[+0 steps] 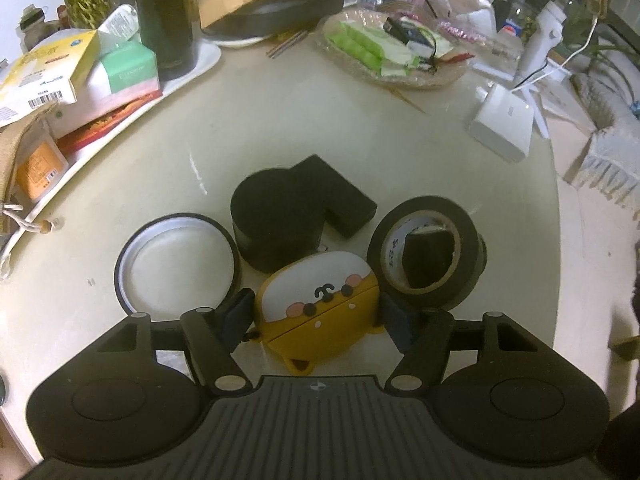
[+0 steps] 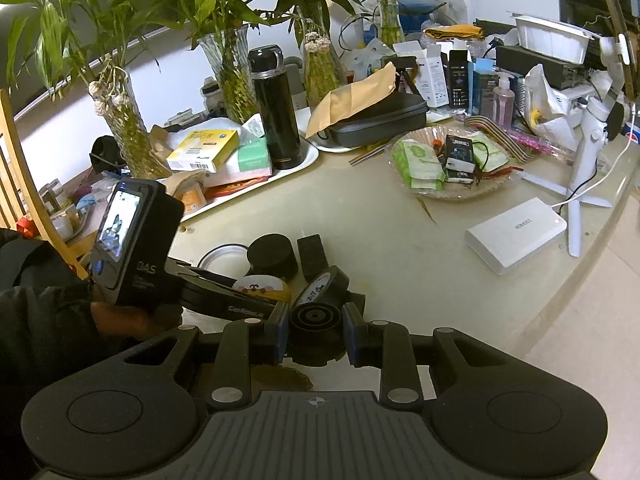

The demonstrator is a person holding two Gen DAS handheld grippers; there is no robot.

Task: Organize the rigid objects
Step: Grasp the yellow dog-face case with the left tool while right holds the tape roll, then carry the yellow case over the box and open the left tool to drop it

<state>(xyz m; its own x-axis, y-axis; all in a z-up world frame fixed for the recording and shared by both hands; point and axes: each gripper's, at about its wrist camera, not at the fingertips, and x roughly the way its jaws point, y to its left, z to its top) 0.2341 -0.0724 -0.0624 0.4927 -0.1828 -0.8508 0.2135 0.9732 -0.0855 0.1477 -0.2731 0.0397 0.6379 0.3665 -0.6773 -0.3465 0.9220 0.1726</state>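
Yellow cartoon-faced case (image 1: pixel 320 312) clamped in left tool (image 1: pixel 320 316); black ribbed round piece (image 2: pixel 316 320) gripped narrowly in right tool (image 2: pixel 315 334), near tabletop (image 1: pixel 320 120) edge.

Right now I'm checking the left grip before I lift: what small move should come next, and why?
Probably close the left gripper a little more. The yellow cartoon case sits between its pads on the table, but contact looks unsure. The tape roll leans close by, so lift only once it is firmly held.
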